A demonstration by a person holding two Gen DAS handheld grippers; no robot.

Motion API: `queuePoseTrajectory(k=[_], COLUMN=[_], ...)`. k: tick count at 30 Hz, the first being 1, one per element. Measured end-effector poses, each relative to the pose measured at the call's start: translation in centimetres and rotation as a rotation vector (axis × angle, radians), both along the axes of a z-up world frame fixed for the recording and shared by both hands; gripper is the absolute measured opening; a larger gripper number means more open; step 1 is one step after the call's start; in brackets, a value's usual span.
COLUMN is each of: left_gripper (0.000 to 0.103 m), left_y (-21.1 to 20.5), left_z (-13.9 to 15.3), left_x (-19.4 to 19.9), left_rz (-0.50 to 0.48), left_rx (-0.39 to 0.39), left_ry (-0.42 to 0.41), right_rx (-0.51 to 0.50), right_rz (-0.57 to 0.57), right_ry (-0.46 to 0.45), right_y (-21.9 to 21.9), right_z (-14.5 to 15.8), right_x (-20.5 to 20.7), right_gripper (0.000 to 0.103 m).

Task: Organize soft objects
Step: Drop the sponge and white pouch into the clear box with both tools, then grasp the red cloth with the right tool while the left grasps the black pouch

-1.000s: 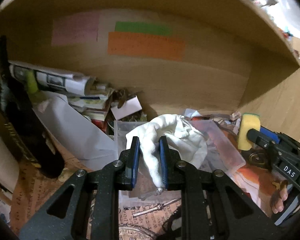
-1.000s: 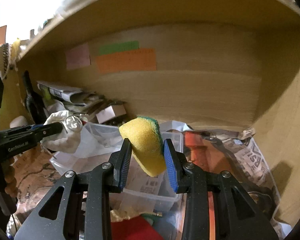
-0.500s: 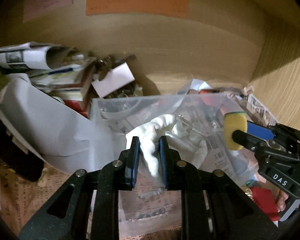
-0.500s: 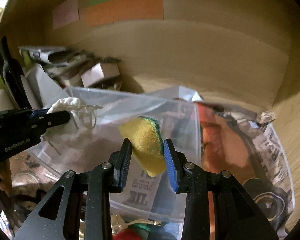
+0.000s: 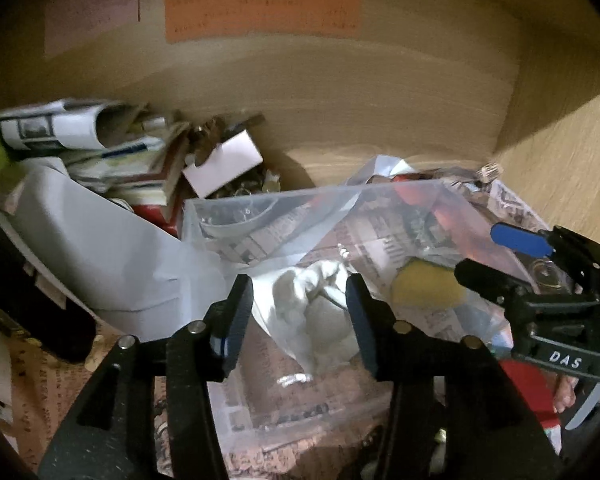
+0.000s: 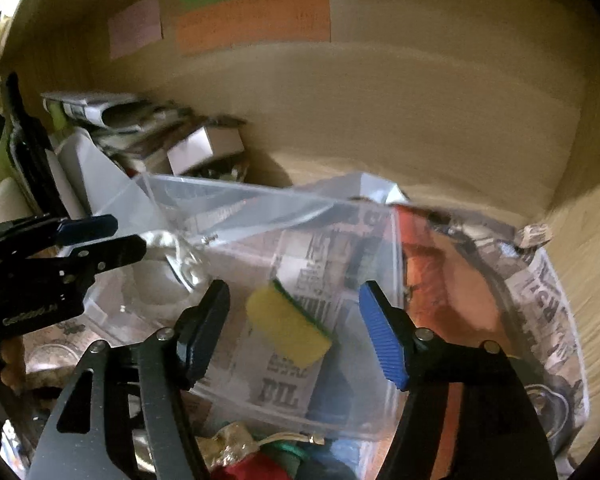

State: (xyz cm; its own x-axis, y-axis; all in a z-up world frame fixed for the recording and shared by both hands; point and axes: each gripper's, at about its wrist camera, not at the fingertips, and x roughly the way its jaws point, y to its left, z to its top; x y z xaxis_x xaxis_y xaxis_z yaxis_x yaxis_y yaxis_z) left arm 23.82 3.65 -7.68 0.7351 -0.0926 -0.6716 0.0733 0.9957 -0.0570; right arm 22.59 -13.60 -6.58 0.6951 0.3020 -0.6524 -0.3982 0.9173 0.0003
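A clear plastic bin (image 5: pixel 316 200) (image 6: pixel 260 200) stands on newspaper inside a wooden shelf. A white cloth pouch (image 5: pixel 324 320) (image 6: pixel 160 276) lies in its left part. A yellow sponge with a green back (image 6: pixel 288 324) (image 5: pixel 424 288) lies in its right part. My left gripper (image 5: pixel 300 320) is open just above the pouch, not touching it. My right gripper (image 6: pixel 296 324) is open above the sponge, not touching it. Each gripper shows at the edge of the other's view.
Rolled papers, books and a small white box (image 5: pixel 224 162) pile up at the back left. A large white sheet (image 5: pixel 100 256) leans beside the bin. Red and green items (image 6: pixel 268 460) lie in front of the bin. The shelf's wooden back (image 5: pixel 340 100) and right wall are close.
Both grippers opened over the bin. The white pouch and the yellow sponge dropped out of the jaws and now lie inside the bin.
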Motion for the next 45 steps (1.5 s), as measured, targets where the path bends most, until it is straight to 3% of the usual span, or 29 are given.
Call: queuePoseTrajectory(k=[5,13,19,28,34,38,45], left_gripper=[0.068,0.079,0.083,0.083,0.081,0.064,0.036], left_y=[0.4,0.2,-0.7,-2.4,-3.0,-2.9,-3.3], left_z=[2.7,4.6,3.7,0.0,-2.3,-3.2,-3.8], left_x=[-3.4,-7.9,-10.3,-11.8,-12.3,-12.4,-12.9], left_rz=[0.006,-0.017,-0.043,-0.089,-0.106,-0.12,-0.173], left_rx=[-0.008,-0.023,-0.011,-0.026,-0.068,-0.11,-0.152], left_ry=[-0.09,-0.154,-0.145,-0.042,0.013,0.044,0.045], right_rx=[0.027,0.036,0.04,0.039,0.032,0.043,0.054], right_rz=[0.002,0.025,0.031,0.046,0.066,0.088,0.117], right_ry=[-0.087,-0.174,-0.145,0.003,0.056,0.074,0.093], right_y=[-0.7,-1.7,-2.2,-2.3,-2.1,-1.8,-1.5], right_z=[2.4,4.4,3.1,-1.3,-2.9,-3.2,-3.4], right_x=[-2.6,-7.5,-9.7,-10.3,-10.2,-10.3,-10.5], right_gripper=[0.077,0.08,0.08,0.08,0.054,0.036,0.02])
